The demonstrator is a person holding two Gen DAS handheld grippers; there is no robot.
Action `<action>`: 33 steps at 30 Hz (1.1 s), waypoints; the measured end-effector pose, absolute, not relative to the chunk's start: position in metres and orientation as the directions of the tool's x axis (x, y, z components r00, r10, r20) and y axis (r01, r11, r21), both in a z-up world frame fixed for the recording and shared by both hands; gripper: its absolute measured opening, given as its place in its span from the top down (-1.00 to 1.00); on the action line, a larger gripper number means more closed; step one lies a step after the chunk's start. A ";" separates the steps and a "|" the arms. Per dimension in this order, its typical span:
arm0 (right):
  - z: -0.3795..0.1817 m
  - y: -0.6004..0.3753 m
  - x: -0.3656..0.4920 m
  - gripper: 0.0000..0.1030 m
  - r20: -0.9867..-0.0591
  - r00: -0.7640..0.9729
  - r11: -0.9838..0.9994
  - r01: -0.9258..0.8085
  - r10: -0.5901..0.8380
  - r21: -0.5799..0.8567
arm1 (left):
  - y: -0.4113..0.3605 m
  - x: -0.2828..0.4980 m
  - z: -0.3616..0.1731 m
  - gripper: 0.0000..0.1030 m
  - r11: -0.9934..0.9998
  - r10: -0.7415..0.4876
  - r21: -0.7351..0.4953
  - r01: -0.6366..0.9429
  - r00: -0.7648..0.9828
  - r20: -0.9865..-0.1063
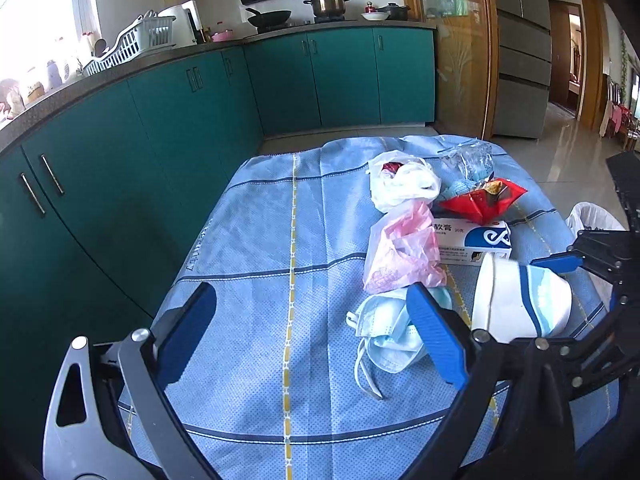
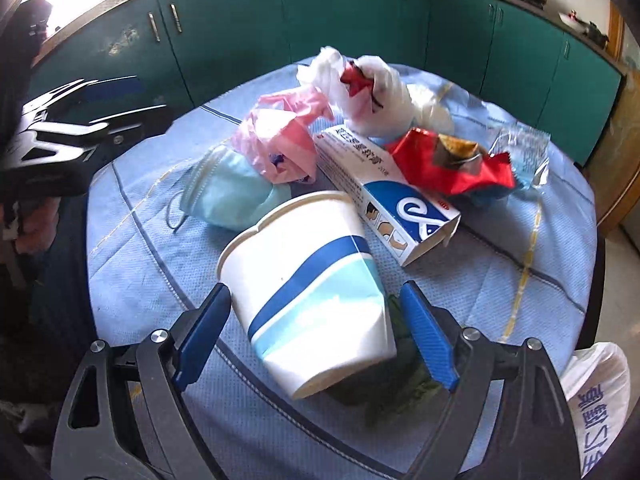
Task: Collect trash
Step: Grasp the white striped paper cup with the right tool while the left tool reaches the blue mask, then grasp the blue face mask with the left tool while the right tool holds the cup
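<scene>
Since the paper cup (image 2: 308, 292) on its side looks light and crushable, we'd pinch its mid-wall gently, right claw (image 2: 316, 340) spread around it ungripped, left claw (image 1: 316, 336) released.

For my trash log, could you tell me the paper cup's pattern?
The paper cup is white with blue bands, clearest in the right wrist view.

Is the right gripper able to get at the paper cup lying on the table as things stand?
Probably yes. The paper cup already lies on its side between the open fingers of the right gripper, nothing blocks them, and the medicine box sits beyond the cup's rim, clear of the fingers.
</scene>
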State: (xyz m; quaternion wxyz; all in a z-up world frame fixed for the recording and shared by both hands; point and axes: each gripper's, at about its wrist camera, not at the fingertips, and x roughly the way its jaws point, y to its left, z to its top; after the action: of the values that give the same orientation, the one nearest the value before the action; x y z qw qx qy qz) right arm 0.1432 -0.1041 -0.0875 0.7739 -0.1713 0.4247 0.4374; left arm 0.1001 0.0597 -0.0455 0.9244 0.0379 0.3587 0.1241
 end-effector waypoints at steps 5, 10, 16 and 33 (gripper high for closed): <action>-0.089 -0.101 0.143 -0.31 -0.804 0.257 0.576 -0.807 0.537 0.127 | 0.062 0.101 -0.053 -0.86 0.967 0.254 0.157 -0.201 0.697 -0.670; -0.057 -0.125 0.145 -0.31 -0.730 0.315 0.590 -0.794 0.607 0.148 | 0.060 0.102 -0.057 -0.86 0.970 0.242 0.154 -0.188 0.696 -0.676; -0.042 -0.176 0.175 -0.31 -0.703 0.477 0.759 -0.636 0.527 0.137 | 0.041 0.112 -0.072 -0.87 0.988 0.153 0.131 -0.084 0.681 -0.716; -0.091 -0.177 0.199 -0.31 -0.818 0.472 0.862 -0.505 0.328 0.054 | 0.014 0.122 -0.101 0.41 0.991 0.110 0.137 -0.002 0.614 -0.782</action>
State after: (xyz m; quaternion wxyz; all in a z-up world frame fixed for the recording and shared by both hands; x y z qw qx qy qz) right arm 0.1988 -0.1766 -0.0914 0.8523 -0.0979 0.4521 0.2441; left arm 0.1218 0.0143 -0.1010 0.8962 0.0613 0.4382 0.0312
